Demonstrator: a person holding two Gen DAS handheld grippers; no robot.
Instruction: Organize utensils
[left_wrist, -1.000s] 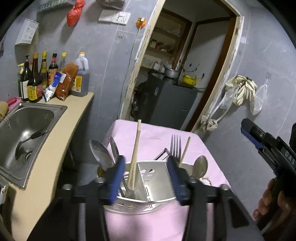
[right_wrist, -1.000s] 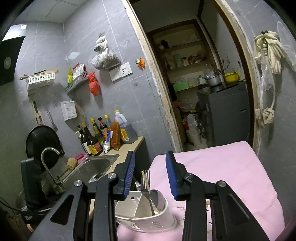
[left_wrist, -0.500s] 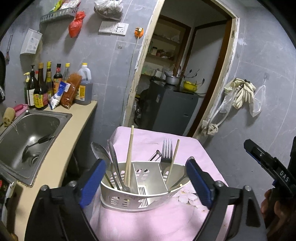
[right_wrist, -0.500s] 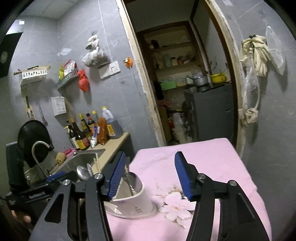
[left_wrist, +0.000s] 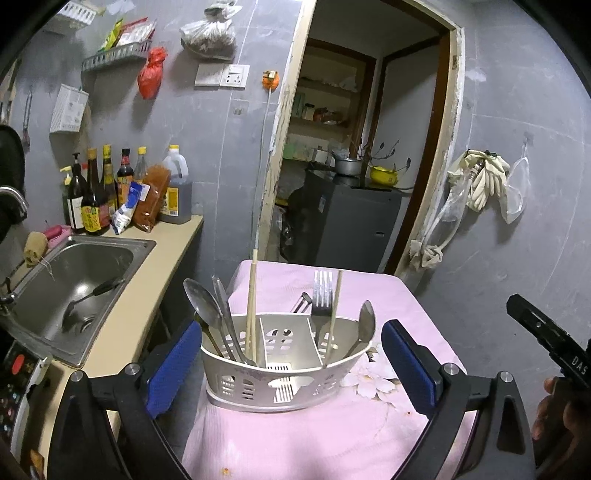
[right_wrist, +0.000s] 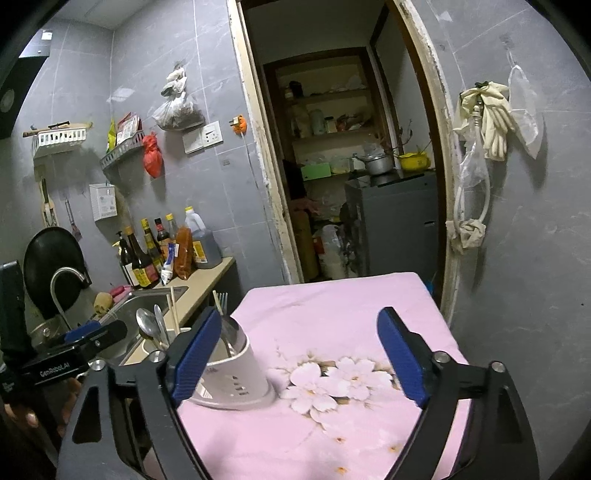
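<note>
A pale utensil caddy (left_wrist: 288, 363) with three compartments stands on the pink flowered tablecloth (left_wrist: 314, 435). Its left compartment holds two spoons (left_wrist: 201, 302) and a chopstick (left_wrist: 252, 306). Its right compartment holds a fork (left_wrist: 322, 291), a chopstick (left_wrist: 334, 314) and a spoon (left_wrist: 365, 317). The middle compartment looks empty. My left gripper (left_wrist: 291, 363) is open and empty, its jaws wide on either side of the caddy, not touching it. My right gripper (right_wrist: 299, 354) is open and empty above the cloth, with the caddy (right_wrist: 236, 373) by its left finger.
A steel sink (left_wrist: 66, 280) holding a ladle sits in the counter left of the table, with sauce bottles (left_wrist: 99, 195) behind it. A doorway (left_wrist: 354, 166) with a dark cabinet lies beyond the table. Gloves and bags (left_wrist: 484, 184) hang on the right wall.
Both grippers opened wide and drew back from the caddy. The left one was close over the caddy a second ago and now sits farther back and higher.
</note>
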